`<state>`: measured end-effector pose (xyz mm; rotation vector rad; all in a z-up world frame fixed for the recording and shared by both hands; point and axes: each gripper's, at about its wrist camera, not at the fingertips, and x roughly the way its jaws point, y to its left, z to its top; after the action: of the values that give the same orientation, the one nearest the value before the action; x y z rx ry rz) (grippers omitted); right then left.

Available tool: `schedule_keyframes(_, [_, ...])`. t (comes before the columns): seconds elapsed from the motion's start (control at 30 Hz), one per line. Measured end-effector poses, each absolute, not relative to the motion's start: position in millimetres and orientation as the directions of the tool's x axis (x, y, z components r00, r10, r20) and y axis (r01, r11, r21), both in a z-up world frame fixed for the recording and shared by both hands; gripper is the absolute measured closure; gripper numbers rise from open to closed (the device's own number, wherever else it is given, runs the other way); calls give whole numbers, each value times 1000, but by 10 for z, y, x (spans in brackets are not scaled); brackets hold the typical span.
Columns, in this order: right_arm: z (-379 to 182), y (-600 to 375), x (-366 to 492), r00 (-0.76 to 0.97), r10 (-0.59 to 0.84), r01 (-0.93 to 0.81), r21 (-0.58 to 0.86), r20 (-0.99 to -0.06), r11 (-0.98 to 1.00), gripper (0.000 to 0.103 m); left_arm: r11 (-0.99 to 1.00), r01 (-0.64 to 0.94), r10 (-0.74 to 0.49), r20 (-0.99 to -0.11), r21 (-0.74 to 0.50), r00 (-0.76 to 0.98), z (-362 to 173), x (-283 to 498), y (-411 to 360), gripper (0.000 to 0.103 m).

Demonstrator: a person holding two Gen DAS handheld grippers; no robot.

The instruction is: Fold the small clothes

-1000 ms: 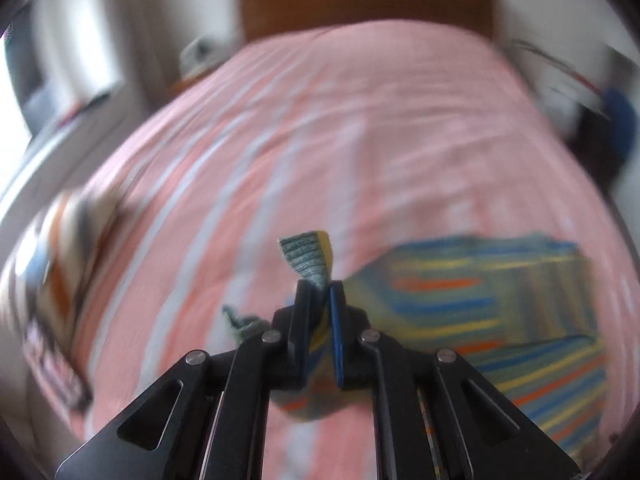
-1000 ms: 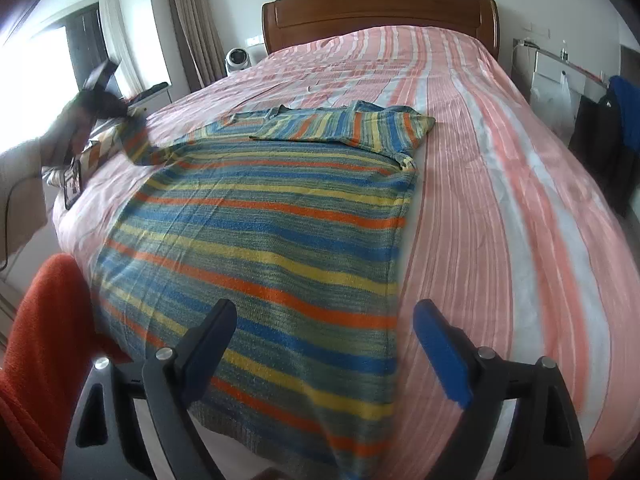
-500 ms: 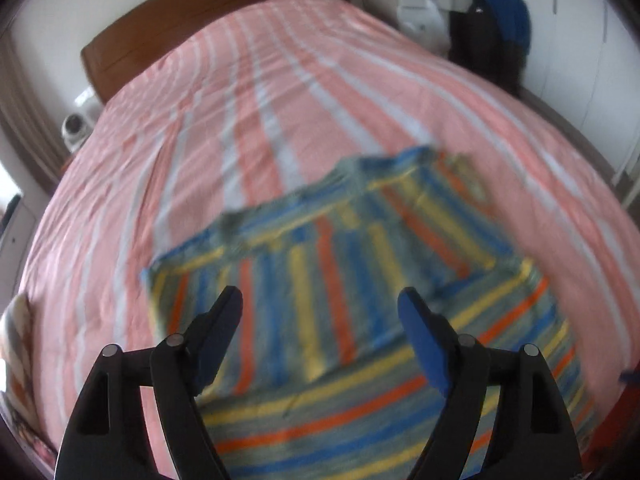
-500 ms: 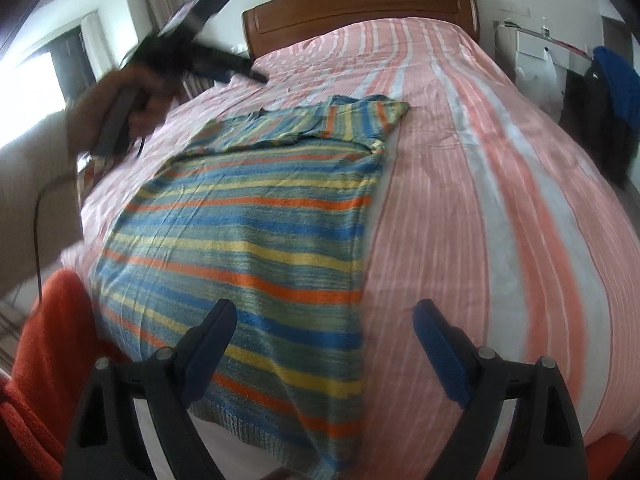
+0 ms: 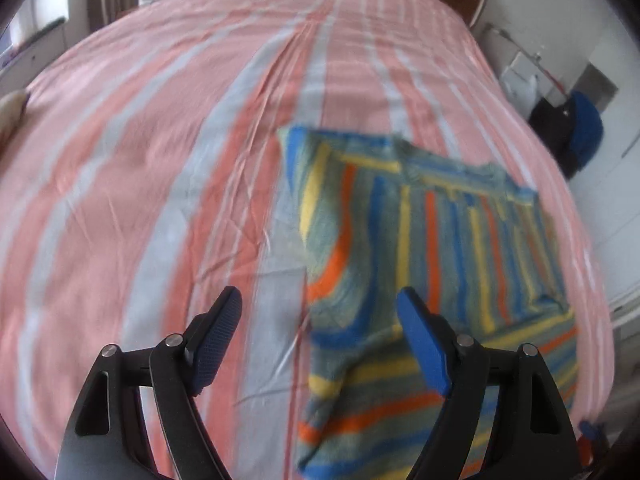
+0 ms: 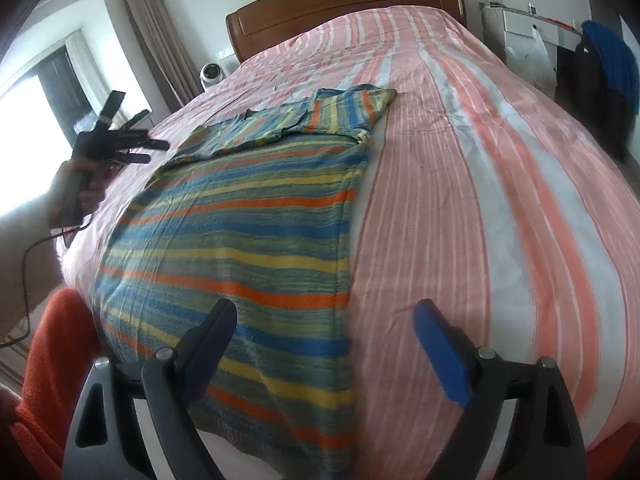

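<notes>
A striped knit shirt (image 6: 248,232) in blue, yellow, orange and green lies flat on the pink striped bed (image 6: 500,184), with both sleeves folded in over its top. It also shows in the left wrist view (image 5: 432,240). My left gripper (image 5: 320,320) is open and empty, held above the shirt's left edge; it also shows from the right wrist view (image 6: 144,150), in the air left of the shirt. My right gripper (image 6: 326,332) is open and empty above the shirt's lower right edge.
A wooden headboard (image 6: 340,4) stands at the far end of the bed. A small white device (image 6: 212,74) sits beside it. Dark and blue clothes (image 6: 600,76) hang at the right. An orange sleeve (image 6: 52,360) is at the lower left.
My left gripper let go of the sleeve it was shut on, opened, and swung back to the left of the shirt. The left sleeve now lies folded over the shirt. My right gripper stayed open.
</notes>
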<state>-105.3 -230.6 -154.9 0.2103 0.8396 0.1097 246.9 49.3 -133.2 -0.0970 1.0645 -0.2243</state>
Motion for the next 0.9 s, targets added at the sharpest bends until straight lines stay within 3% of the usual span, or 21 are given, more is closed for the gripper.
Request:
schedule_keyframes(0.1, [-1490,-2264,-1060,662,166,-22,203,-731,979,14,982,189,-113,-862,-21,494,-1514,2338,357,46])
schedule_keyframes(0.13, [-1453,-2265,-1059,664,165,-24,199,-730,980,14,982,189,-120,-855,-27,504,-1504,2287,389,50])
schedule_keyframes(0.2, [-1354,-2293,-998,660,189,-37,220,-727,975,14,978,185,-173,-852,-91,495,-1488,2264,430,75])
schedule_keyframes(0.27, [-1229,-2309,-795,647,224,-64,241,-729,968,14,968,202,-229,-847,-147,480,-1470,2273,419,87])
schedule_keyframes(0.4, [-957,-2355,68,589,332,-110,334,-737,936,14,961,233,-245,-848,-148,471,-1454,2300,336,82])
schedule_keyframes(0.5, [-926,-2453,870,563,428,-71,474,-707,877,16,959,240,-250,-847,-150,470,-1464,2313,357,84])
schedule_keyframes(0.53, [-956,-2458,1112,552,443,-56,499,-706,865,30,959,239,-251,-844,-151,474,-1461,2309,365,86])
schedule_keyframes(0.6, [-1111,-2439,1650,514,481,-12,555,-710,832,46,961,231,-247,-839,-150,485,-1471,2317,375,95])
schedule_keyframes(0.8, [-1732,-2288,2476,437,462,167,574,-772,802,48,970,170,-237,-811,-172,535,-1485,2293,511,99])
schedule_keyframes(0.87, [-1724,-2160,2544,458,446,133,555,-769,821,77,968,156,-252,-802,-198,541,-1503,2286,586,99])
schedule_keyframes(0.9, [-1644,-2100,2562,492,423,104,534,-761,839,100,964,155,-265,-802,-215,535,-1528,2290,613,98])
